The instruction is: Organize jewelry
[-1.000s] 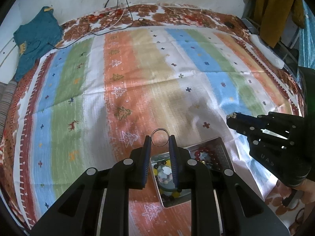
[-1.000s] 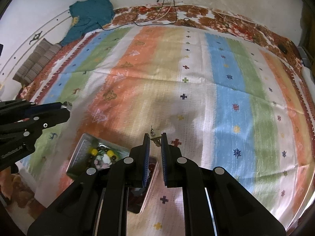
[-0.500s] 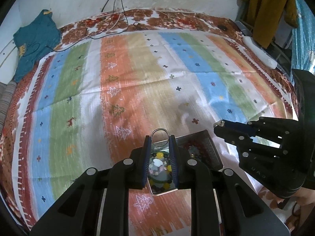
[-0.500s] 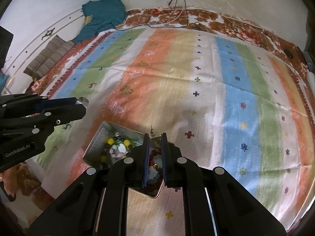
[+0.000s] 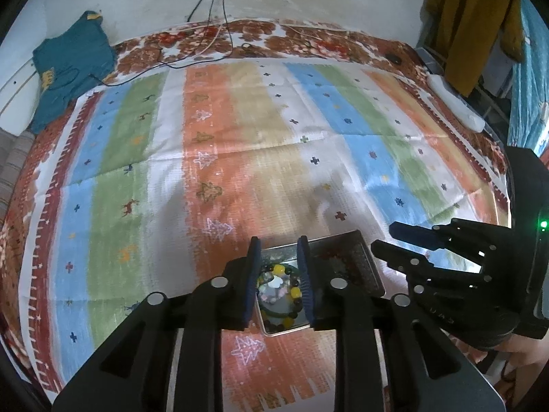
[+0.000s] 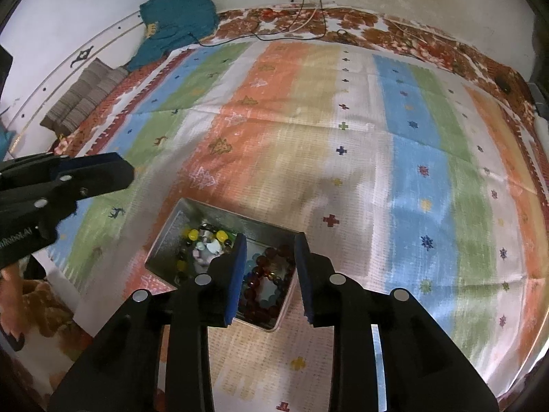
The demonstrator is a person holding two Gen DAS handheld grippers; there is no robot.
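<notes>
Lowering either empty, parted gripper, left (image 5: 278,267) or right (image 6: 269,267), could tip the 2-compartment tin (image 6: 171,230) and spill its beaded bracelets (image 6: 202,243) onto the bedspread (image 6: 308,137).

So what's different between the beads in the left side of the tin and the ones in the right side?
The left beads mix yellow, dark, white and pinkish pieces; the right beads are mostly dark red with a few pale blue. The left beads lie in a jumbled heap, while the right beads form a looped strand. Both sit inside the same metal tin, each in its own compartment.
</notes>
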